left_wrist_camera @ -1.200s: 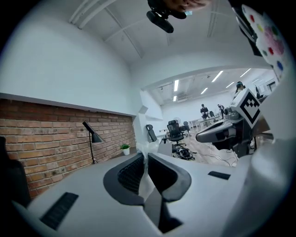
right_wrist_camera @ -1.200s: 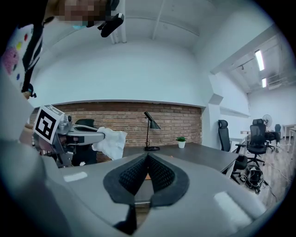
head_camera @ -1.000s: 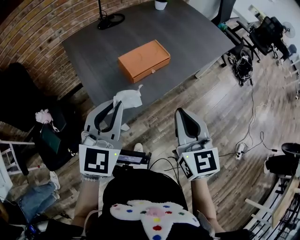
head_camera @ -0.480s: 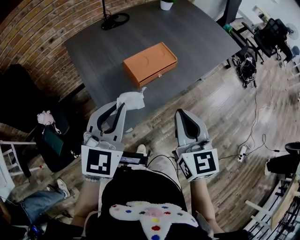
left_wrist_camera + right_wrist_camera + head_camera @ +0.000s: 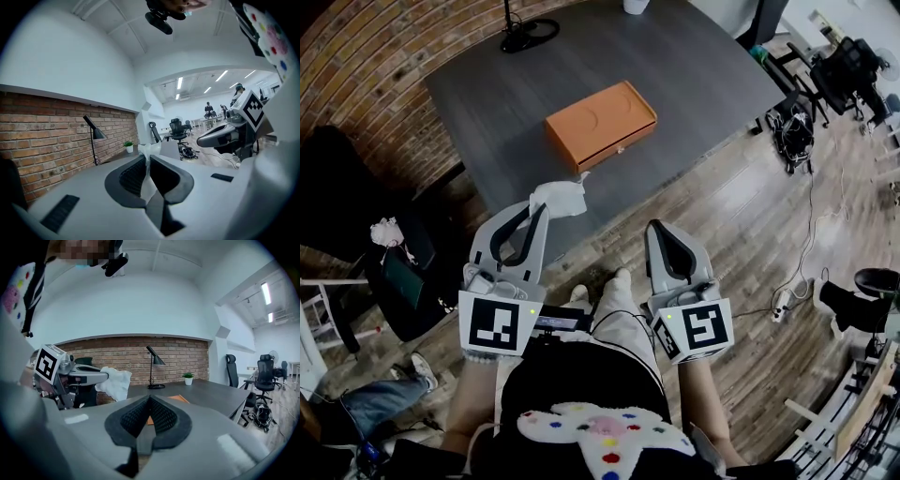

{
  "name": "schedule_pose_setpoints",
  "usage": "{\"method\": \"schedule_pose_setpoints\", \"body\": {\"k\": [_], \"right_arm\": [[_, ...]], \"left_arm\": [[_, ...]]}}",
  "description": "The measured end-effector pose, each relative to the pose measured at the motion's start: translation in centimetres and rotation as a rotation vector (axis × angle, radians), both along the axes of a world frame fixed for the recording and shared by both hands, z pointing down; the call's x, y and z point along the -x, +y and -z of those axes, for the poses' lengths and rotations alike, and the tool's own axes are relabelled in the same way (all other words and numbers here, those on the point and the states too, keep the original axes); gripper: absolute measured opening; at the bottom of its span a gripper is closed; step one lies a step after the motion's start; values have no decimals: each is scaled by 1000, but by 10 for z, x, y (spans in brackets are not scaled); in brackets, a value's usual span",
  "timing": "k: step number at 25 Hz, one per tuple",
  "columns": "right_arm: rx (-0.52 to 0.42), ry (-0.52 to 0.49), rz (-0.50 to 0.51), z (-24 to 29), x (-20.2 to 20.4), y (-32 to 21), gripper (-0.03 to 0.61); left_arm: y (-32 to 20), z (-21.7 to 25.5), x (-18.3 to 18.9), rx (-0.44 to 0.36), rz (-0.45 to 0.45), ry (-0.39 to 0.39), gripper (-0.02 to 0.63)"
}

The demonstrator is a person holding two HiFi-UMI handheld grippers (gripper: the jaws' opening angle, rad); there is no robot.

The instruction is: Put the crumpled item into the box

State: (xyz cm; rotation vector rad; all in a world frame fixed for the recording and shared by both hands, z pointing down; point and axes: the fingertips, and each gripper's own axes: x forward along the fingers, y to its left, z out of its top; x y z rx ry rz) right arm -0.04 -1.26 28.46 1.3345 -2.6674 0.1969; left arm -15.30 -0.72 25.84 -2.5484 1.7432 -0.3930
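Note:
A closed orange box [image 5: 601,122] lies flat on the dark grey table [image 5: 703,66]; its top also shows past the right jaws [image 5: 180,399]. My left gripper [image 5: 541,210] hangs just short of the table's near edge, shut on a crumpled white tissue [image 5: 559,198] that sticks out past its tips. In the left gripper view the tissue [image 5: 148,151] is pinched between the jaws of that gripper [image 5: 148,163]. My right gripper [image 5: 657,230] floats beside it over the wooden floor, shut with nothing in it [image 5: 149,403]. The tissue [image 5: 116,384] shows at its left.
A black desk lamp [image 5: 525,33] and a small potted plant [image 5: 636,6] stand at the table's far edge. Office chairs [image 5: 844,66] and floor cables [image 5: 802,281] lie to the right, a dark chair with bags [image 5: 356,216] to the left, and a brick wall behind.
Both grippers have crept a little toward the table, the left still holding the tissue. The person's foot has stepped forward between them.

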Motion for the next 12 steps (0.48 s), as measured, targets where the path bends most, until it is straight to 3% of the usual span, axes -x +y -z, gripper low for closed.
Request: {"method": "schedule_pose_setpoints", "body": {"k": [7,8,9,12], "right_arm": [[13,-9,9,-8,-3,-20,8],[21,-10,16,-10,-3,-23,15],[29,-8,28,-12,-3,-26,77],[32,6,62,-18,-3,-33,80]], "left_arm": [[-13,-5,1,13,47,13,29],[-14,-6,1,15,54,13,29],[-15,-7,1,17,62,13,29],[-17,-11,-1,23,86,10,29]]}}
